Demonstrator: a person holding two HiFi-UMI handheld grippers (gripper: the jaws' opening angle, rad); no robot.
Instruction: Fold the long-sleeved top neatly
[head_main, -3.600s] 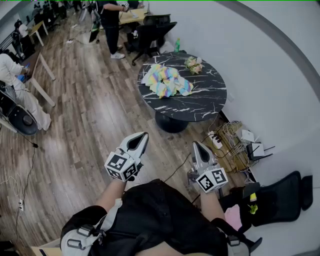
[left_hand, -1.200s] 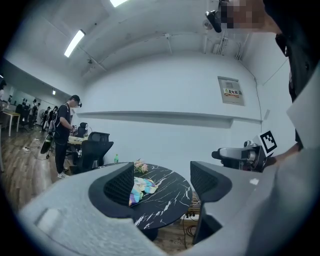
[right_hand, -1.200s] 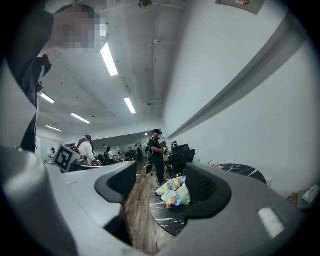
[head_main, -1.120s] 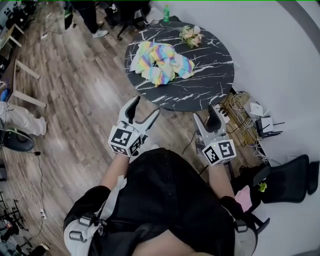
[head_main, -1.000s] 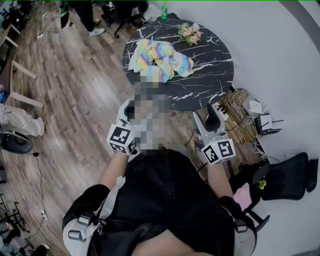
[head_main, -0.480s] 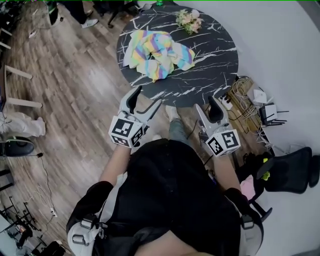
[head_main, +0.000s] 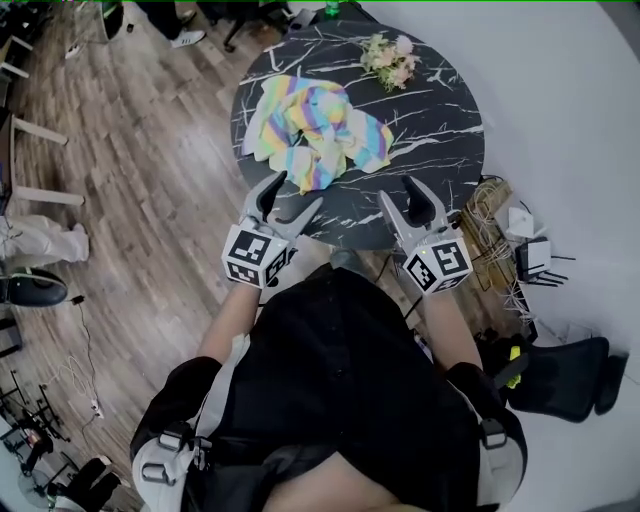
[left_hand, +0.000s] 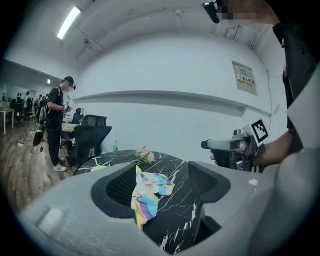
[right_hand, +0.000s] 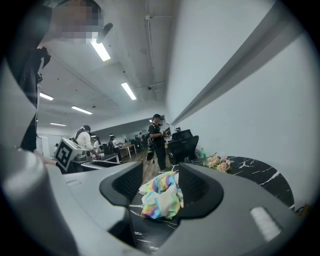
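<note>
we hold the left gripper (head_main: 293, 195) and right gripper (head_main: 400, 195), jaws apart, empty and just narrowed a little, at the near edge of a round black marble table (head_main: 440, 125) bearing the crumpled rainbow top (head_main: 315, 130), between wooden floor (head_main: 150, 150) and white wall (head_main: 565, 120).

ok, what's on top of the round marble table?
A crumpled rainbow-striped top, a small flower bunch and a green bottle by the far edge. Anything under the top's folds is covered.
</note>
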